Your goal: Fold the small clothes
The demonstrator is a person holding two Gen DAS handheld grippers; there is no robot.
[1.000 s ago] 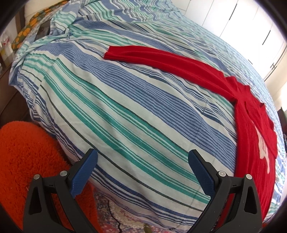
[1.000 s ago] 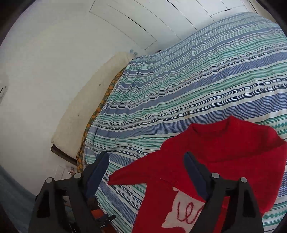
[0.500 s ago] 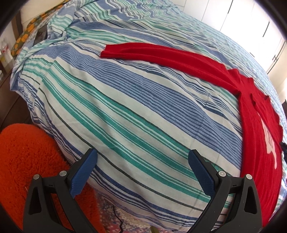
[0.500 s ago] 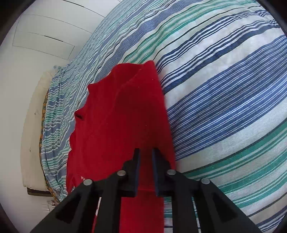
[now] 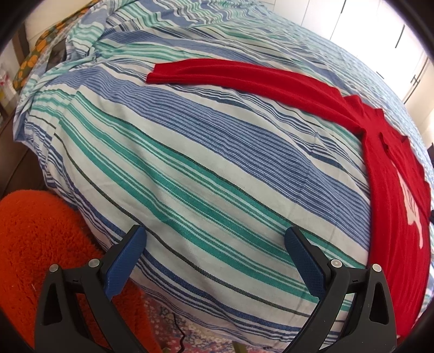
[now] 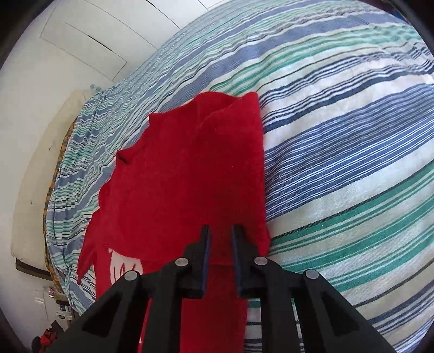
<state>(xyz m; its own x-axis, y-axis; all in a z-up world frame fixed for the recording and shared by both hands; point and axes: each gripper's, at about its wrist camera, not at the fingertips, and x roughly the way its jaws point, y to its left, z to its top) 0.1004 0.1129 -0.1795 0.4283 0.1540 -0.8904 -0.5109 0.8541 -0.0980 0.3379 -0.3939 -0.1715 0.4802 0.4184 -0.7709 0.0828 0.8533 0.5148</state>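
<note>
A red sweater (image 5: 393, 217) with a white motif lies on the striped bedcover (image 5: 190, 168) at the right, one sleeve (image 5: 230, 73) stretched out to the left. My left gripper (image 5: 214, 233) is open over the bed's near edge, well left of the sweater, with nothing between its fingers. In the right wrist view the other sleeve (image 6: 233, 163) lies along the sweater's (image 6: 162, 190) right side. My right gripper (image 6: 220, 228) is nearly shut on that sleeve's end. Its jaws are opening slightly, and red fabric fills the narrow gap.
An orange shaggy rug (image 5: 35, 244) and a patterned carpet with a thin cable (image 5: 179, 334) lie on the floor below the bed edge. White wardrobe doors (image 5: 352, 21) stand beyond the bed. A cream pillow (image 6: 35, 176) sits at the bed's far left.
The right gripper dropped from above the sweater, open, and shut on the red sleeve; it now looks along the sleeve from slightly further back. The left gripper has barely moved.
</note>
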